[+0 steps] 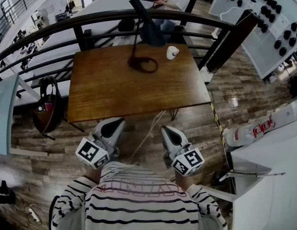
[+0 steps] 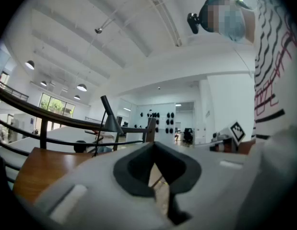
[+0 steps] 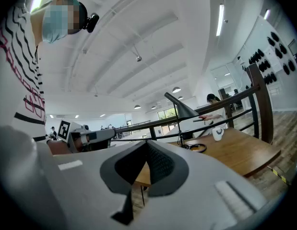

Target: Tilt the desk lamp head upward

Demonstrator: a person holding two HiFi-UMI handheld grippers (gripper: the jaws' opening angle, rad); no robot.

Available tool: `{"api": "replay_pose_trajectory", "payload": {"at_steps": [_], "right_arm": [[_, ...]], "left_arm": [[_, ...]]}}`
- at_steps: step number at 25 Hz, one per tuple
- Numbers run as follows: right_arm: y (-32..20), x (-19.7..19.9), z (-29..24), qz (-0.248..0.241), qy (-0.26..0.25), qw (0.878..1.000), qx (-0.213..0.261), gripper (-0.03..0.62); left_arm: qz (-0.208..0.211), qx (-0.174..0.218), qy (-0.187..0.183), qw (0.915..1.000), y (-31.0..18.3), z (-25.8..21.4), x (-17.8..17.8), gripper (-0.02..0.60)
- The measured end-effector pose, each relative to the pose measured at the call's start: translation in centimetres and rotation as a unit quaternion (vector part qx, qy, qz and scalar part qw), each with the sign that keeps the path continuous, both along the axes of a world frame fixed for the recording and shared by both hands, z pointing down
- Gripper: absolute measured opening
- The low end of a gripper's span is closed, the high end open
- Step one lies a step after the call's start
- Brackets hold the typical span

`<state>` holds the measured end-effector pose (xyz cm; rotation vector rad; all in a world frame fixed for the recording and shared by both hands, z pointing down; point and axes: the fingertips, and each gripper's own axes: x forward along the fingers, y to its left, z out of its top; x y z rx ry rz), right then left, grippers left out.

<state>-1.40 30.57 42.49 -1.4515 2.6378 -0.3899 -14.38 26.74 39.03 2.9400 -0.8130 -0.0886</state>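
Note:
The dark desk lamp [image 1: 141,42] stands at the far edge of the wooden table [image 1: 114,87]. Its ring base rests on the top and its cone head [image 1: 151,31] tilts downward. The lamp [image 2: 110,120] is small and distant in the left gripper view. In the right gripper view its head [image 3: 184,110] points down beside a white cup [image 3: 217,134]. My left gripper [image 1: 119,122] and right gripper [image 1: 166,129] are both shut and empty. They are held level close to my body, short of the table's near edge and far from the lamp.
A white cup [image 1: 172,52] sits right of the lamp base. A cable [image 1: 147,134] hangs off the table's near edge between the grippers. A black railing [image 1: 90,20] runs behind the table, with a seated person beyond it. A chair [image 1: 48,107] stands left, a white counter [image 1: 273,147] right.

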Motion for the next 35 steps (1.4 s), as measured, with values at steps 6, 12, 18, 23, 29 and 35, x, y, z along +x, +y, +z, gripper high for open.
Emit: {"api": "replay_pose_trajectory", "payload": {"at_steps": [6, 12, 18, 23, 29, 35], "right_arm": [[0.7, 0.9, 0.0, -0.004, -0.003, 1.0, 0.006, -0.002], [0.0, 2.0, -0.3, 0.004, -0.045, 0.999, 0.016, 0.0], [-2.3, 2.5, -0.5, 0.021, -0.032, 0.999, 0.031, 0.053], [-6.3, 3.0, -0.2, 0.044, -0.028, 0.998, 0.028, 0.14], [-12.7, 2.4, -0.5, 0.052, -0.027, 0.998, 0.018, 0.176], [-18.5, 1.8, -0.4, 0.069, -0.026, 0.997, 0.013, 0.179]], "left_arm": [[0.002, -0.002, -0.005, 1.0, 0.8, 0.1, 1.1, 0.002], [-0.004, -0.007, -0.018, 0.9998, 0.4, 0.7, 1.4, 0.002], [-0.028, 0.0, -0.03, 0.9992, -2.5, 1.6, 1.1, 0.003], [-0.013, -0.001, -0.022, 0.9997, -6.3, 2.1, 1.5, 0.065], [-0.007, -0.007, -0.018, 0.9998, -13.3, 1.9, 1.1, 0.114], [-0.011, -0.006, -0.018, 0.9998, -20.0, 1.6, 0.1, 0.178]]}}
